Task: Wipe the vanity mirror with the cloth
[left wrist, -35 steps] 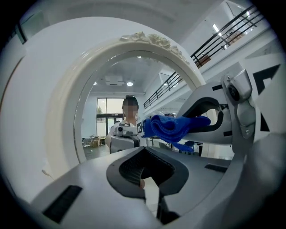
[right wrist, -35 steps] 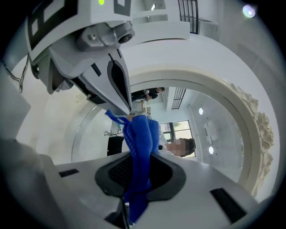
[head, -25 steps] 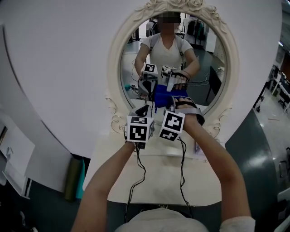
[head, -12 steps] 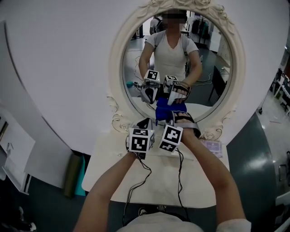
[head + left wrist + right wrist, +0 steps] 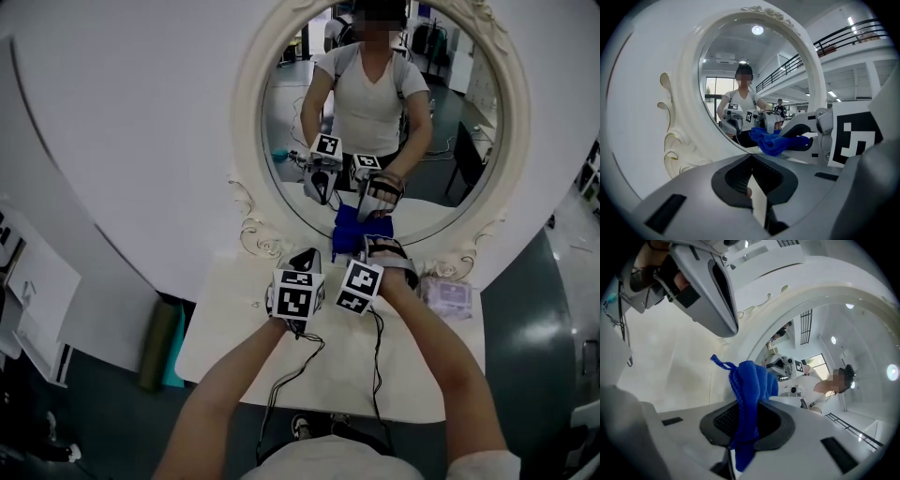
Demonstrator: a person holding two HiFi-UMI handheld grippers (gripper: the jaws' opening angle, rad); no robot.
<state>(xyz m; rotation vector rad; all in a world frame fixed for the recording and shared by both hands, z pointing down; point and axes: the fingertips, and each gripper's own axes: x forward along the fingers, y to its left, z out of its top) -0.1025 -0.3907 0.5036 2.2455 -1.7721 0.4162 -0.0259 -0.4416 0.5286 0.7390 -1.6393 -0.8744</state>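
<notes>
though the head view hides the grip, right gripper (image 5: 739, 425) clamps cloth (image 5: 751, 380).

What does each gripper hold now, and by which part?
The right gripper clamps the blue cloth by a bunched fold; the left gripper is shut, empty.

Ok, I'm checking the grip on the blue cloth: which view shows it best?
The right gripper view: the blue cloth sits close up, pinched between the right gripper's tongs. The left gripper view shows the cloth sideways, by the mirror. The head view shows only a small blue patch.
</notes>
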